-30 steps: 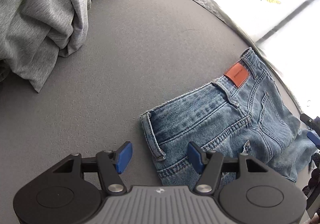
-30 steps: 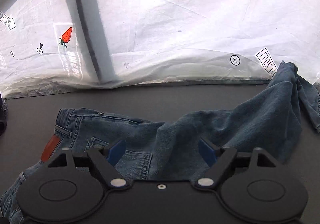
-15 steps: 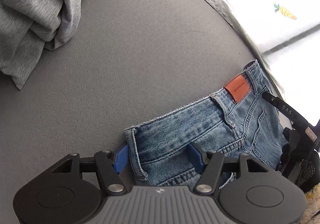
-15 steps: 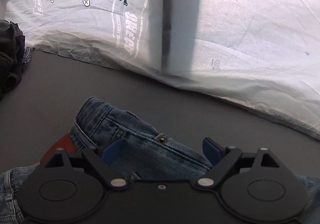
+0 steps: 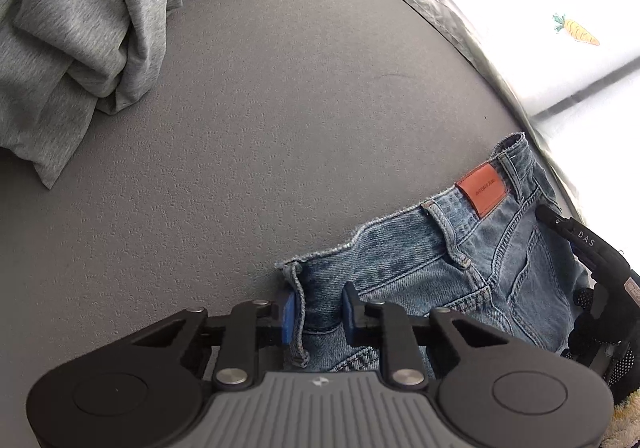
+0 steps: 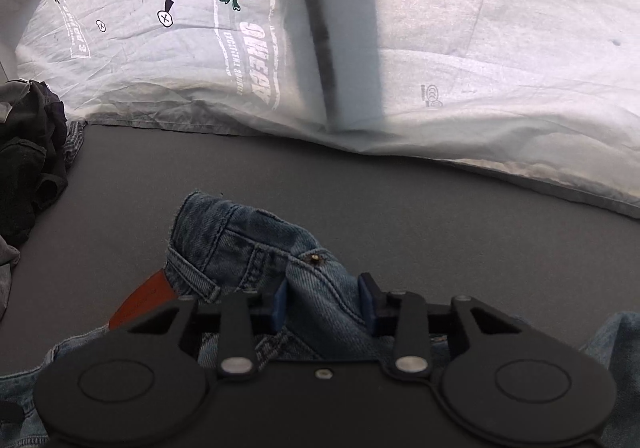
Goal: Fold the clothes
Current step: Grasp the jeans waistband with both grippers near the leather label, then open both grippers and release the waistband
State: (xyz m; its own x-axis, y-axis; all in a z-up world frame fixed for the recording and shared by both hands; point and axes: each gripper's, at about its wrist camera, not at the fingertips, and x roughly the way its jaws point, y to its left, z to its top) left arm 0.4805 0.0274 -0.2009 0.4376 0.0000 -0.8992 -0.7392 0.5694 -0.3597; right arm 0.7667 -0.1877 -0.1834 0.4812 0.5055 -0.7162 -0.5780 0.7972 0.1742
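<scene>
Left gripper [image 5: 316, 308] jaws are closing on the jeans' [image 5: 432, 268] waistband corner on the grey desk [image 5: 260, 127]; right gripper [image 6: 325, 302] jaws are closing on bunched denim, which I judge may slip out unevenly when lifted

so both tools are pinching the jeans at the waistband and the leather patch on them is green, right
Not quite: the patch is orange-red, not green, as the left wrist view shows. The rest holds: the left tool and right tool are each closing on the waistband of the jeans.
</scene>
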